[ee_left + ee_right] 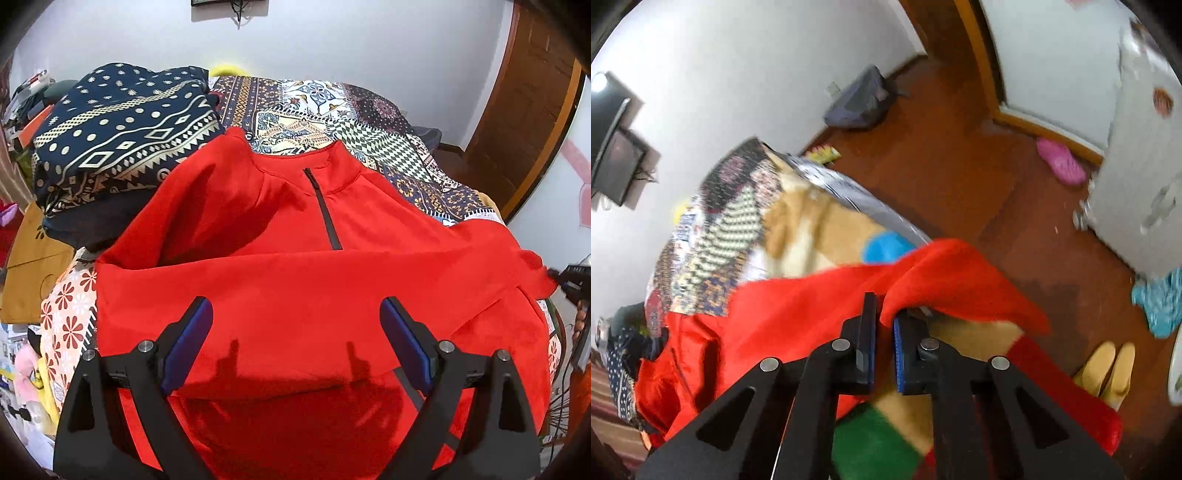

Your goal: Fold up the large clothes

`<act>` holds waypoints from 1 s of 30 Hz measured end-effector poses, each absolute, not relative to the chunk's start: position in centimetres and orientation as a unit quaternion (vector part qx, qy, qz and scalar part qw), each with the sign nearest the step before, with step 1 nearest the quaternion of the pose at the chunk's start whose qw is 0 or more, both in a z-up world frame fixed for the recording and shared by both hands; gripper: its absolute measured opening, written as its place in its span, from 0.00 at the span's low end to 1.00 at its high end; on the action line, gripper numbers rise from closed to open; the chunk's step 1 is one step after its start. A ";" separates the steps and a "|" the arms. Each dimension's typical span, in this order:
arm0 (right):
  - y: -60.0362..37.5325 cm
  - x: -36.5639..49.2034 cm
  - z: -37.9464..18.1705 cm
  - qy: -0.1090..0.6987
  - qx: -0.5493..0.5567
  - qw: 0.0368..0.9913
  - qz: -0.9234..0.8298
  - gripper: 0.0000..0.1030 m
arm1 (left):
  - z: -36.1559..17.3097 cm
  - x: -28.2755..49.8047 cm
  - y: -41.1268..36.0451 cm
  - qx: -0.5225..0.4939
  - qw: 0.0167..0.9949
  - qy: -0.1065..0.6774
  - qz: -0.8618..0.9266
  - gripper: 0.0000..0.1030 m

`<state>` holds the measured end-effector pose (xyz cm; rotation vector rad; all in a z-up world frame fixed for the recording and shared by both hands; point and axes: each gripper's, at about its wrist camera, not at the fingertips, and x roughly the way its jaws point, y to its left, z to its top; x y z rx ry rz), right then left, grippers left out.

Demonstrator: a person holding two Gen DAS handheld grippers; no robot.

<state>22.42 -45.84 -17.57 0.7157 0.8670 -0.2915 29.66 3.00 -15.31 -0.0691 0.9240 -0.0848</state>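
Observation:
A large red zip-neck pullover (295,229) lies spread on the patterned bed, collar at the far side, with a sleeve folded across its chest. My left gripper (295,332) hovers open and empty above the pullover's lower front. My right gripper (884,314) is shut on the red sleeve end (934,273) and holds it lifted over the bed's right edge. In the left wrist view the right gripper (569,280) shows at the far right, pinching the sleeve tip.
A stack of folded navy patterned cloth (122,125) sits at the back left of the bed (388,136). Clutter lies on the left. On the brown floor (960,166) are a pink slipper (1060,162), yellow slippers (1108,373), a grey bag (860,99) and a teal cloth (1160,302).

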 end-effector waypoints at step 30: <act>-19.3 26.9 -14.6 0.493 0.063 0.849 0.177 0.06 | -14.5 25.3 8.5 -0.072 0.899 0.433 -0.012 0.89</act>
